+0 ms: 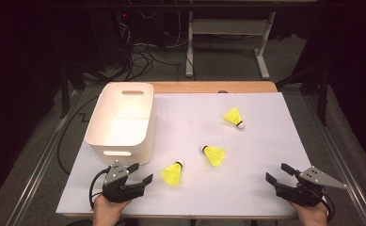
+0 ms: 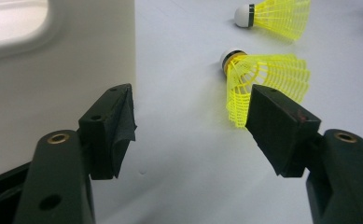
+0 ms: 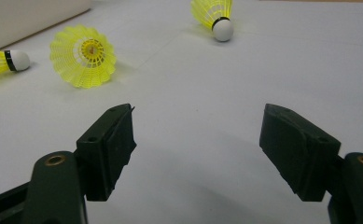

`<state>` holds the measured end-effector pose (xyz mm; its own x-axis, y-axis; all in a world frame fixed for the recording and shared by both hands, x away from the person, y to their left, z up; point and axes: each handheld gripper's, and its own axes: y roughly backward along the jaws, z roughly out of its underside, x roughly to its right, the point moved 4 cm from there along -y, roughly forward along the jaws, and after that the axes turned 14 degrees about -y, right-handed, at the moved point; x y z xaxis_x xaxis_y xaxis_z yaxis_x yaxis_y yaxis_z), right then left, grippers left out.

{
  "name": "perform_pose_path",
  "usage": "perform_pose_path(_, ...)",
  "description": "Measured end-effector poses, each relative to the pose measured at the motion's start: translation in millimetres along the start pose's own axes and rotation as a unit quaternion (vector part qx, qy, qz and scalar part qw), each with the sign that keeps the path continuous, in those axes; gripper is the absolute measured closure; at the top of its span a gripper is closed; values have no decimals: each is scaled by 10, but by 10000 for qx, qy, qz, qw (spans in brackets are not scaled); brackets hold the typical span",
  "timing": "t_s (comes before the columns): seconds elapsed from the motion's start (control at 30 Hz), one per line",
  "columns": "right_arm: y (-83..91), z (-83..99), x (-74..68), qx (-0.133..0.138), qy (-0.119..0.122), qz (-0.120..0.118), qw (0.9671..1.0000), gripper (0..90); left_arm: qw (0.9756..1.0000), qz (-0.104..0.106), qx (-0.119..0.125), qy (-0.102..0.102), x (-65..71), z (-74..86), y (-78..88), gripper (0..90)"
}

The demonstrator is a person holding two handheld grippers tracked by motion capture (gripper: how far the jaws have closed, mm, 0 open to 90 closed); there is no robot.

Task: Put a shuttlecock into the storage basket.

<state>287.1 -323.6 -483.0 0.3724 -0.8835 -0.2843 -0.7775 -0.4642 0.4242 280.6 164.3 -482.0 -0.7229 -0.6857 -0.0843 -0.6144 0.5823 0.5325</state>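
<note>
The white table surface (image 1: 246,188) carries 3 yellow shuttlecocks and 1 white bin (image 1: 122,122).

The left gripper (image 1: 140,173) sits at the near left edge of the table, held in the person's left hand (image 1: 106,211). Its jaws are spread wide with nothing between them. The near shuttlecock (image 1: 173,173) lies on its side just beside this gripper, to its right, with the white cork end pointing away from the person. In the left gripper view, this shuttlecock's skirt (image 2: 268,81) lies just beyond the right jaw, apart from both jaws, and the bin wall (image 2: 58,88) stands close behind the left jaw.

The middle shuttlecock (image 1: 214,154) lies on its side near the table centre, cork toward the bin. The far shuttlecock (image 1: 234,117) lies on its side toward the far right of the table, well apart from both grippers.

The right gripper (image 1: 278,173) rests at the near right edge, held in the right hand (image 1: 312,214). Its jaws are also spread wide and hold nothing; bare table lies between them in the right gripper view.

The bin stands upright at the far left, handle slots visible in its end walls.
</note>
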Motion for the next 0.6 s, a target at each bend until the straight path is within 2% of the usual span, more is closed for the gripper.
perform_pose_path(0.6,-4,0,-3,-7,0,-8,10000,268,9997,169,-174,-93,90,-72,-172,350)
